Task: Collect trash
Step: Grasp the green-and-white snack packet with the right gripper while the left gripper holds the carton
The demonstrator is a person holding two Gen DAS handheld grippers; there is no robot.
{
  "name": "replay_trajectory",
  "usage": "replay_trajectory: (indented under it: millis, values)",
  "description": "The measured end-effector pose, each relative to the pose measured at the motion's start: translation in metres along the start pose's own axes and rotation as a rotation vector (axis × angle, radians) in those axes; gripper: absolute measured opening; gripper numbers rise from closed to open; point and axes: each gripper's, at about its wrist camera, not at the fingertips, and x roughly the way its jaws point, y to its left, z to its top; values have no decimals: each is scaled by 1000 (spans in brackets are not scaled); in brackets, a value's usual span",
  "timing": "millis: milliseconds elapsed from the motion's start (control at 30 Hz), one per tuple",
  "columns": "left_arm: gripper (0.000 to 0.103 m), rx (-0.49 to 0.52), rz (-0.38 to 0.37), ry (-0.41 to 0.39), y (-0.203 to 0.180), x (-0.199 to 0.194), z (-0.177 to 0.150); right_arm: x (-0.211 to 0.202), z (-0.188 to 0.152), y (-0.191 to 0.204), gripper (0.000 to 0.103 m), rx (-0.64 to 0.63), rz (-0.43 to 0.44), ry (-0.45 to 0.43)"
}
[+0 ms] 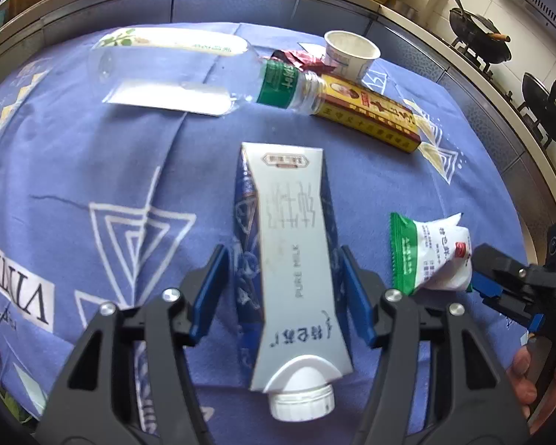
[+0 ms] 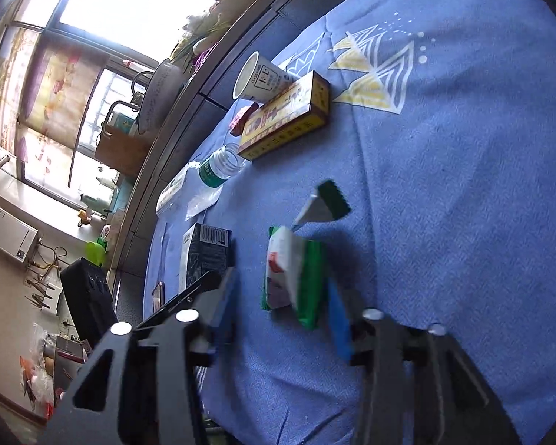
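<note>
A white and dark-blue milk carton (image 1: pixel 296 259) lies on the blue cloth (image 1: pixel 92 155), its cap toward the camera. My left gripper (image 1: pixel 281 289) straddles it, jaws open, with a thin gap at the left pad. A green and white snack packet (image 2: pixel 293 274) lies between the fingers of my right gripper (image 2: pixel 281 307), which stands open around it. In the left wrist view the same snack packet (image 1: pixel 433 256) shows with the right gripper (image 1: pixel 478 278) at its right end. A small green and silver wrapper scrap (image 2: pixel 326 204) lies just beyond the packet.
Farther back lie a clear bottle (image 1: pixel 174 70) with a green label, a paper cup (image 1: pixel 352 52), a yellow and red box (image 1: pixel 370 111) and a red wrapper (image 1: pixel 296 59). A counter edge rings the cloth, with woks (image 1: pixel 478 37) on a stove at the right.
</note>
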Motion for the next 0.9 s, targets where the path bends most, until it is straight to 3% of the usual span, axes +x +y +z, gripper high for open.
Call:
replay_trajectory:
  millis: [100, 233, 433, 533, 633, 900]
  values:
    - [58, 2, -9, -9, 1, -2, -1, -2, -3, 7, 69, -31, -36, -14]
    - [58, 8, -7, -34, 5, -11, -3, -12, -12, 19, 69, -122, -178, -90]
    - [59, 28, 54, -121, 9, -32, -7, -23, -32, 46, 70, -290, -320, -237]
    - [64, 42, 88, -175, 9, -43, -10, -21, -37, 55, 70, -338, -329, -261]
    - [64, 58, 91, -190, 8, -48, -10, -11, -37, 56, 70, -331, -317, -227]
    - [71, 54, 71, -170, 9, -44, -15, -15, -35, 31, 70, -185, -300, -211]
